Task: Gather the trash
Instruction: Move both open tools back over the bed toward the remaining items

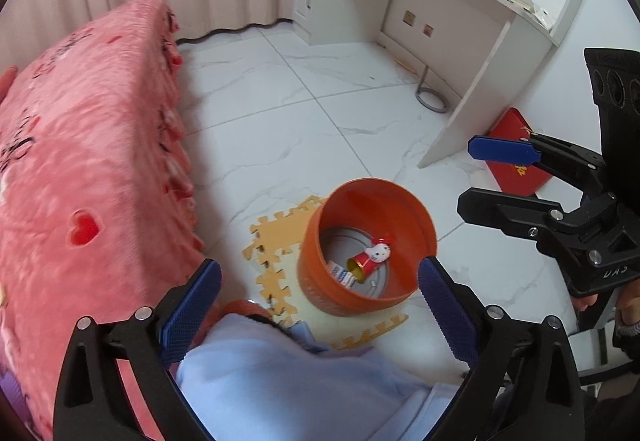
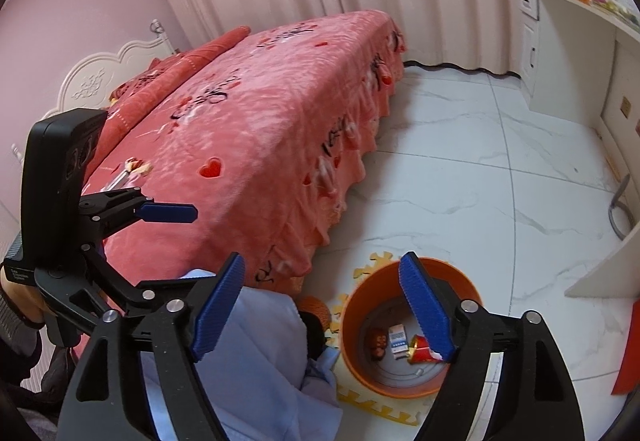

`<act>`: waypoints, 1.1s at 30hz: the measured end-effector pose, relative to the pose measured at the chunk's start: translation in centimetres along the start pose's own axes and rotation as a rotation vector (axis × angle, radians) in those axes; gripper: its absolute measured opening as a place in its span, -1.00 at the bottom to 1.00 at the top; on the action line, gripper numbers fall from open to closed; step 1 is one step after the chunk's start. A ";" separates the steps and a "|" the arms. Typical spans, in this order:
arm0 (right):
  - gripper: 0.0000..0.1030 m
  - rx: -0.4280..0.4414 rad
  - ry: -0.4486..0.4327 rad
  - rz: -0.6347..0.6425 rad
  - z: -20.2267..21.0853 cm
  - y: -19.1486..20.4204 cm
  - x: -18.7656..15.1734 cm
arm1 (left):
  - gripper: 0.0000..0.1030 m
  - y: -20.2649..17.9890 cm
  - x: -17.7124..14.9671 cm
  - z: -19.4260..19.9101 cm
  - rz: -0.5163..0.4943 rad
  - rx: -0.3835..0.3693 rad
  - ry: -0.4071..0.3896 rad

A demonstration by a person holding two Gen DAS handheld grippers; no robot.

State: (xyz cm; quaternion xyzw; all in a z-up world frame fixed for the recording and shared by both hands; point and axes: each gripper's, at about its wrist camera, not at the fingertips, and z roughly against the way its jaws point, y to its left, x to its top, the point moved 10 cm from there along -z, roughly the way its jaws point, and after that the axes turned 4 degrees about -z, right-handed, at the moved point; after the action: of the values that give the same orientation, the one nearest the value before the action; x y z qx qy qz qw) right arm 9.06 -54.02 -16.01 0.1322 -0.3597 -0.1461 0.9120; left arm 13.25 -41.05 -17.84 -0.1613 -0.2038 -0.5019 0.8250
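Orange plastic bin (image 1: 366,245) stands on yellow foam mats (image 1: 276,241) just beside the pink bed (image 1: 88,145), holding a red paper cup (image 1: 366,266) and small cartons. Left gripper (image 1: 320,301) and right gripper (image 2: 322,311) hang above it, jaws spread, empty; bare white tile (image 1: 320,89) lies beyond the bin.

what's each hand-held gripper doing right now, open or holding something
left hand-held gripper: open, holding nothing.
right hand-held gripper: open, holding nothing.

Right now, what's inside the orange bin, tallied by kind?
In the orange bin:
Red cup with cat-face toy: 1
Blue-and-white small box: 1
Small dark brown item: 1
Total: 3
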 end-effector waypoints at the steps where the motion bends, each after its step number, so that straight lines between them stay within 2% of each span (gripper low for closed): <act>1: 0.57 0.003 0.001 0.007 -0.1 0.6 0.1 | 0.88 0.4 -0.4 0.5 0.010 0.006 -0.004; 12: 0.70 0.097 0.039 0.131 -1.5 10.2 -0.1 | 0.88 4.8 -6.0 6.8 0.151 0.094 -0.060; 33: 0.75 0.347 0.144 0.419 -8.1 33.3 -1.7 | 0.88 16.9 -21.6 18.3 0.489 0.310 -0.105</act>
State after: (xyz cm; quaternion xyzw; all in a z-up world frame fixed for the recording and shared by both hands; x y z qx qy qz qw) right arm 19.18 -21.61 -11.28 0.2193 -0.3331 0.1194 0.9092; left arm 16.20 -8.46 -13.77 -0.1034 -0.2753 -0.2421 0.9246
